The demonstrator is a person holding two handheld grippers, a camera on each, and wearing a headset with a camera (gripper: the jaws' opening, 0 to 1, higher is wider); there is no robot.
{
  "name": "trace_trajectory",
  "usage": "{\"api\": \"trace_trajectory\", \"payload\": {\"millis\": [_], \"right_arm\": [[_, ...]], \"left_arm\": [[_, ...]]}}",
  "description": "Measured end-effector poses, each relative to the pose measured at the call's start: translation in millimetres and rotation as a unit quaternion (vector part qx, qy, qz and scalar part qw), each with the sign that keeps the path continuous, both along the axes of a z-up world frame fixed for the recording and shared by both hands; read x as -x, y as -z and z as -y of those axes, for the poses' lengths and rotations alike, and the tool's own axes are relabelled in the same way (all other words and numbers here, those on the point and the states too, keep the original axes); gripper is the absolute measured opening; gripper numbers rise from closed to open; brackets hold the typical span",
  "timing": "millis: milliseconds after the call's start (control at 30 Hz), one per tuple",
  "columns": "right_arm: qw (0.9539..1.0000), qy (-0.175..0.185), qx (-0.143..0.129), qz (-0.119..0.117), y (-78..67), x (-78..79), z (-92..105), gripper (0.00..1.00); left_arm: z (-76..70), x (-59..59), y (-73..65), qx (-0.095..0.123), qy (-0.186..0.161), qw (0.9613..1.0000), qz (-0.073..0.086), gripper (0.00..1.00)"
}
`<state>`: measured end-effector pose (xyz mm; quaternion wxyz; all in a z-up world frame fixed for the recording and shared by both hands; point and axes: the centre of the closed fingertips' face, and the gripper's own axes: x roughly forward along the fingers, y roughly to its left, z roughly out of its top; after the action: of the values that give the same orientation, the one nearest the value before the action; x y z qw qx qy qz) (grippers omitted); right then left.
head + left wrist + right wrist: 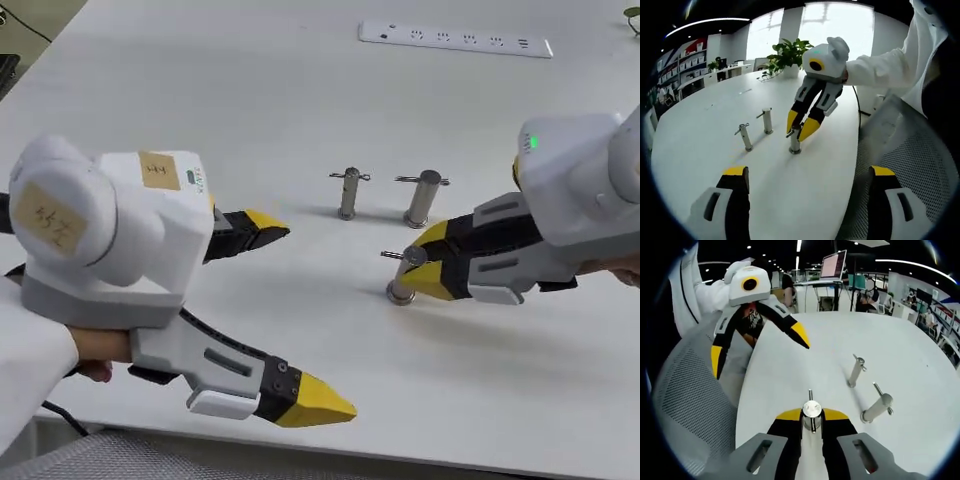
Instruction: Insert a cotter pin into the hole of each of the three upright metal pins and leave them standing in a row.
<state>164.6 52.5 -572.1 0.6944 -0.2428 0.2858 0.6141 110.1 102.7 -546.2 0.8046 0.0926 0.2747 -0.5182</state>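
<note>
Upright grey metal pins [348,200] [421,205] [401,291], three, standing on white tabletop [200,90]. Left gripper [318,320] hovering at far left, yellow-tipped jaws gaping wide, gripping nothing. Rightward, two back pins standing side by side, thin wire cotter pins [350,176] [420,180] crossing their tops. Front pin sitting just before them between right gripper [420,262] jaws, which are clenching its head; third cotter pin [392,255] poking leftward.

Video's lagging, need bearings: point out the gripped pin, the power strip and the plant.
gripped pin [401,291], head view, its base.
power strip [455,39], head view, its middle.
plant [787,52], left gripper view, its leaves.
</note>
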Motion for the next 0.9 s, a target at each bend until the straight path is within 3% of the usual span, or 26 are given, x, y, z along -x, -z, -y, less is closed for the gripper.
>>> {"api": "trace_trajectory", "payload": {"millis": [167, 400, 600, 733, 900], "right_arm": [[0.9999, -0.008, 0.008, 0.004, -0.6, 0.9, -0.2, 0.08], [0.9984, -0.05, 0.016, 0.021, -2.6, -0.4, 6.9, 0.08], [0.9991, -0.038, -0.001, 0.02, -8.9, -26.5, 33.2, 0.08], [0.9988, -0.031, 0.008, 0.038, -8.4, -45.0, 53.5, 0.08], [0.9988, -0.024, 0.009, 0.042, -10.8, -61.9, 75.0, 0.08]], "left_arm": [[-3.4, 1.5, -0.5, -0.002, -0.011, 0.9999, -0.003, 0.99], [-5.1, 3.2, -0.4, -0.005, -0.022, 0.9997, -0.006, 0.99], [-5.4, 4.9, 1.6, -0.007, -0.026, 0.9996, -0.012, 0.99], [-6.2, 5.7, 3.4, -0.013, -0.027, 0.9994, -0.016, 0.99], [-9.2, 2.9, 5.6, -0.022, -0.037, 0.999, -0.013, 0.99]]}}
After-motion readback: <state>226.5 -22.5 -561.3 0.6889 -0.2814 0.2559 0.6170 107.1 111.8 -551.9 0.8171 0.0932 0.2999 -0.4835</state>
